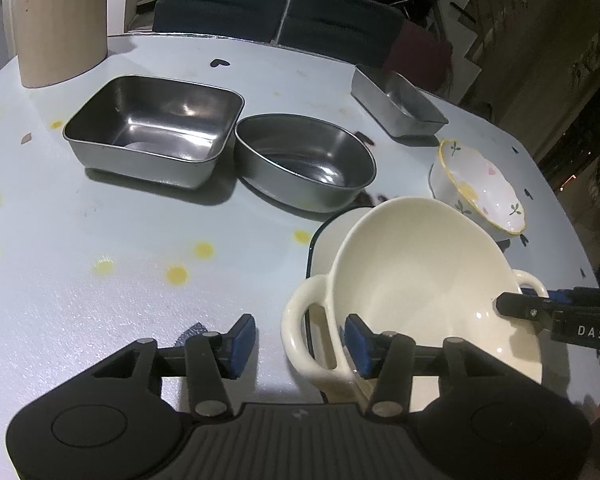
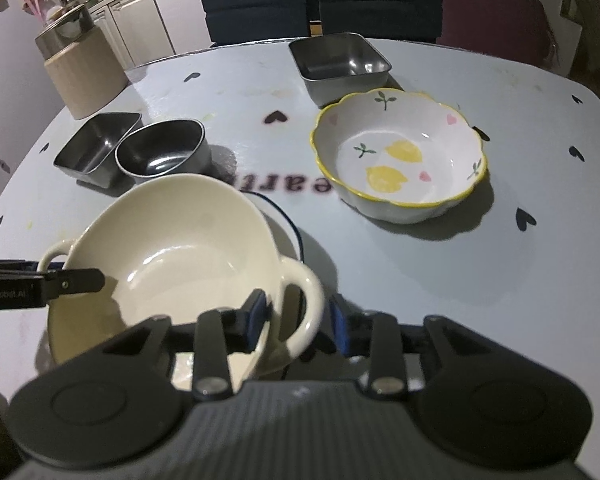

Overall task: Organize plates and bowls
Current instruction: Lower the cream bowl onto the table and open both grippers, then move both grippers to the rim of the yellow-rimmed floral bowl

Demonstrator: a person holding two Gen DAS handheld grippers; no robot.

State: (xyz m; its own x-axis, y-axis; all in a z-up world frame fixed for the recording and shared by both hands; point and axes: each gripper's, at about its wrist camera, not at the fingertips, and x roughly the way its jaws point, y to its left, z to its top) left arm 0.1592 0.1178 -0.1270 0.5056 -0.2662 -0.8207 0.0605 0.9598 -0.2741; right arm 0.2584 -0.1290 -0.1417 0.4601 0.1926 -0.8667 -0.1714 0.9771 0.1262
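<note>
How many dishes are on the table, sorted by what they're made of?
Metal containers: 3 (large rectangular tin, oval tin, far square tin)
Ceramic bowls: 2 (cream two-handled bowl, lemon-patterned bowl)
Blue-rimmed plate under the cream bowl: 1
Total: 6

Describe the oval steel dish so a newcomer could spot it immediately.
On the pale blue table, find the beige canister at the far left. Two steel containers sit side by side nearer; the oval steel dish is the one beside the cream bowl, rounded where the neighbouring rectangular steel pan is square-cornered.

R gripper (image 2: 298, 322) open astride cream bowl (image 2: 172, 248) handle; bowl on plate (image 2: 288, 228).
</note>
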